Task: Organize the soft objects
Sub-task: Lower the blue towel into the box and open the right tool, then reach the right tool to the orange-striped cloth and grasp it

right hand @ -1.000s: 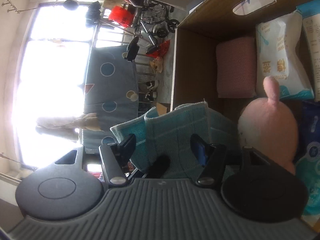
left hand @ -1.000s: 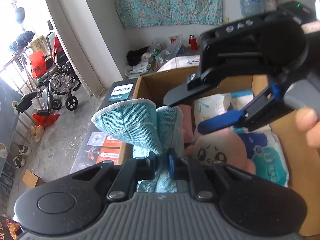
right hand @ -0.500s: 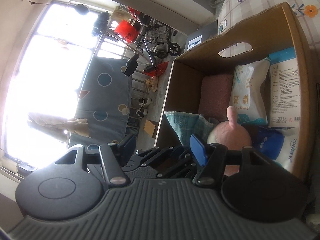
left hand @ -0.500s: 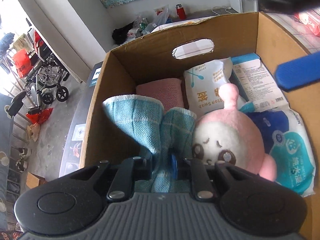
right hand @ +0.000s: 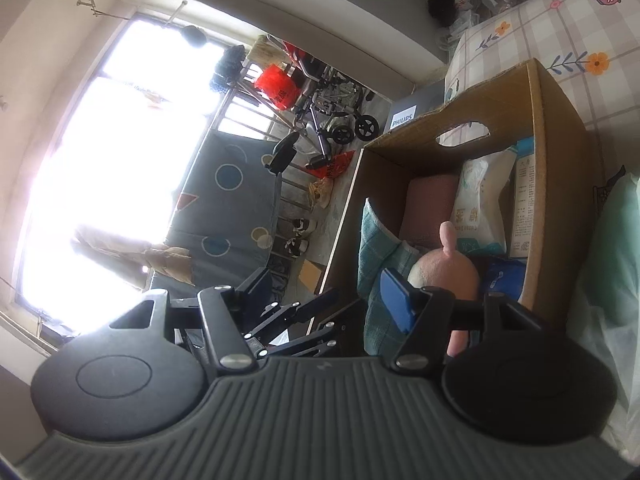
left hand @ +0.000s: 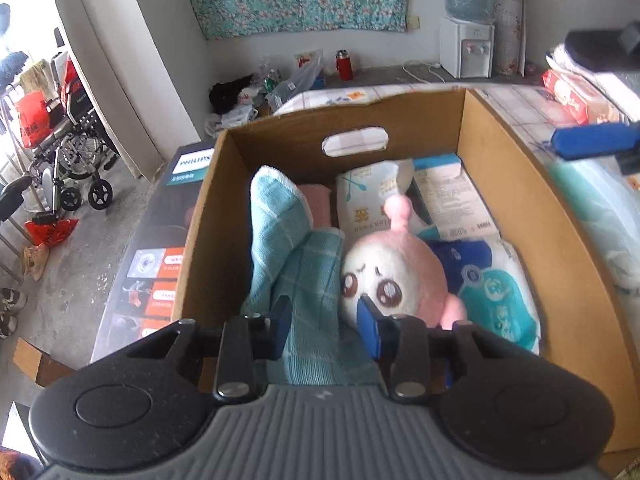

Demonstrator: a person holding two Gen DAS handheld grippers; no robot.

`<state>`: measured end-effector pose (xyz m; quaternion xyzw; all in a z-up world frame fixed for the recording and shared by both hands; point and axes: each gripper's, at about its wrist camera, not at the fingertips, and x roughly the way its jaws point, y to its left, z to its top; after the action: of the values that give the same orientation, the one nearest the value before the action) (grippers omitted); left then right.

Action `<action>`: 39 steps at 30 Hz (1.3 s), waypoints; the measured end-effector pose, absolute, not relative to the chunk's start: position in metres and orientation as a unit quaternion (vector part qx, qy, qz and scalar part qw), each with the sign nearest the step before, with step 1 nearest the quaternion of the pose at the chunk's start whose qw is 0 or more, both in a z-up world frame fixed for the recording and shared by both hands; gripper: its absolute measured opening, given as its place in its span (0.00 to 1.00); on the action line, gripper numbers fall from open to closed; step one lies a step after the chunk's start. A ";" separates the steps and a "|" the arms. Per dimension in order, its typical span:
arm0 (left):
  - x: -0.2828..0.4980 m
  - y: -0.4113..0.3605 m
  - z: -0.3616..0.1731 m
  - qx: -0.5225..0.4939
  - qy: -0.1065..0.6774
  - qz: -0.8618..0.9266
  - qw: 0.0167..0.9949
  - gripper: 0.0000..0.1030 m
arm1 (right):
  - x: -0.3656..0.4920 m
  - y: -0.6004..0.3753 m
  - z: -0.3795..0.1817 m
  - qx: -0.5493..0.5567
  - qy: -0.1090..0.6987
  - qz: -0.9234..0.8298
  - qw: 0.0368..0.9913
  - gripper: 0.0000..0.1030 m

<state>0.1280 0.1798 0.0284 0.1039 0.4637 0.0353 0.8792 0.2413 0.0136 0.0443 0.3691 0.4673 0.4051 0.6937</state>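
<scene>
- Your left tool [left hand: 325, 322] had let go: half a second before, its fingers were pinched on the folded light-blue woven towel [left hand: 298, 276]; now they stood apart, with the cloth loose between them.
- The towel lay inside the brown cardboard box [left hand: 516, 184], against the left wall, touching the round pink-and-white plush toy [left hand: 394, 264].
- Its far end still stood up above the pink folded cloth [left hand: 318, 206], so I judged it placed but not flat.
- Your right tool [right hand: 320, 292] had pulled back beside the box, wide open and empty.
- This item seemed finished; the next soft object could follow.
</scene>
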 end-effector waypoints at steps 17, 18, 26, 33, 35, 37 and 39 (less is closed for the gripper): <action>0.149 0.202 -0.006 0.082 0.531 0.066 0.841 0.58 | 0.188 -0.073 0.047 0.340 0.440 0.331 0.762 0.61; 0.142 0.199 0.000 0.091 0.520 0.067 0.847 0.62 | 0.185 -0.079 0.046 0.339 0.439 0.326 0.766 0.64; 0.093 0.165 0.063 0.185 0.385 0.116 0.897 0.71 | 0.148 -0.132 0.056 0.333 0.405 0.292 0.800 0.74; 0.063 0.106 0.105 0.162 0.287 0.052 0.943 0.76 | 0.102 -0.190 0.083 0.302 0.349 0.216 0.861 0.78; 0.059 0.086 0.106 0.141 0.277 0.020 0.950 0.76 | 0.090 -0.205 0.086 0.296 0.339 0.194 0.872 0.79; 0.057 0.058 0.104 0.117 0.266 -0.024 0.957 0.76 | 0.077 -0.221 0.085 0.293 0.333 0.170 0.880 0.79; 0.057 0.032 0.098 0.099 0.261 -0.068 0.958 0.76 | 0.067 -0.233 0.083 0.291 0.333 0.151 0.884 0.79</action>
<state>0.0572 0.0321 0.0978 0.0986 0.2609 -0.0678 0.9579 0.0674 -0.2331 0.0835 0.2911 0.3333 0.1513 0.8839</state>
